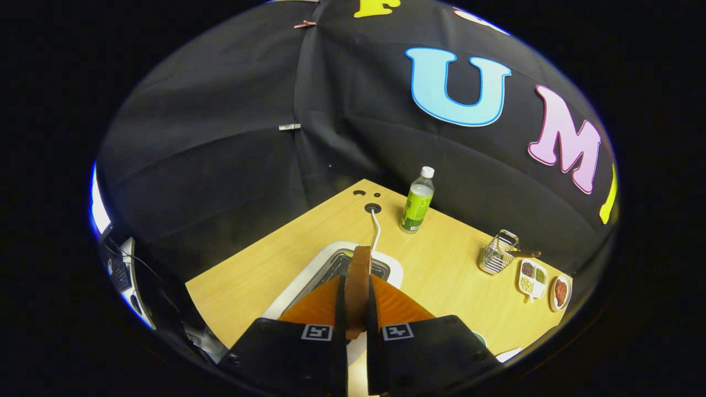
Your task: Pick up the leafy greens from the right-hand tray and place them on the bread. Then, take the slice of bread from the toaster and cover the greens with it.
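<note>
Bread (359, 275) stands on its edge between the fingers of the gripper (356, 309), w/ both fingers pressed on its sides. Its long side runs up and away from the fingers, and its top end pokes out over the toaster (309, 281) slot just ahead. Toaster sits on the table (441, 259); its cord (376, 231) goes to a hole behind it. Bottle (417, 201) stands farther back, w/ a green label too small to read. Wire basket (499, 253), split dish (532, 277) and small plate (561, 292) sit off to the right.
</note>
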The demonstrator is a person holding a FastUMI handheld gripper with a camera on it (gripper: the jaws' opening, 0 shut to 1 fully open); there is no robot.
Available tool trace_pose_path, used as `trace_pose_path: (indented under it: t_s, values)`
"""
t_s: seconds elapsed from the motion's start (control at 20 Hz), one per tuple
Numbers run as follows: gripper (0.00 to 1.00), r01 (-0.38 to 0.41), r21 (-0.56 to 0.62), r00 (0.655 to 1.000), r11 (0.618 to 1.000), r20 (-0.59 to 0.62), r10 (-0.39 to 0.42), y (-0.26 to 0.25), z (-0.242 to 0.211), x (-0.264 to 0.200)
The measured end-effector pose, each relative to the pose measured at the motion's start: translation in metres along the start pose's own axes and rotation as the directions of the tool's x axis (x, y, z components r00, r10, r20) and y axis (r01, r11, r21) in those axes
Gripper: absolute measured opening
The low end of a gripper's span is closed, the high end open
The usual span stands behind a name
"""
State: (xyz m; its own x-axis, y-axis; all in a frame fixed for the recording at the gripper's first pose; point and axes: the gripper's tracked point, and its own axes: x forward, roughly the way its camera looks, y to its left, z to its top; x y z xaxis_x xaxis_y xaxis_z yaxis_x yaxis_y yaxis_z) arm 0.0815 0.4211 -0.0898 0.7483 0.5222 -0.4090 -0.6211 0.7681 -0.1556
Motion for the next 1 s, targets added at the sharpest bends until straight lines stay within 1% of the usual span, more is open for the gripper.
trace_pose_path:
  t_s: [0.2, 0.35, 0.55, 0.8, 1.0]
  values:
    - [0.18, 0.010, 0.068, 0.999, 0.998, 0.041, -0.013, -0.016, 0.022, -0.020]
    - [0.18, 0.035, 0.074, 0.996, 0.997, 0.074, -0.040, -0.035, 0.035, -0.038]
    - [0.18, 0.073, 0.088, 0.993, 0.993, 0.087, -0.081, -0.066, 0.036, -0.062]
    - [0.18, 0.123, 0.116, 0.991, 0.986, 0.041, -0.128, -0.112, 0.007, -0.077]
    - [0.18, 0.126, 0.176, 0.992, 0.976, -0.027, -0.123, -0.137, -0.034, -0.074]
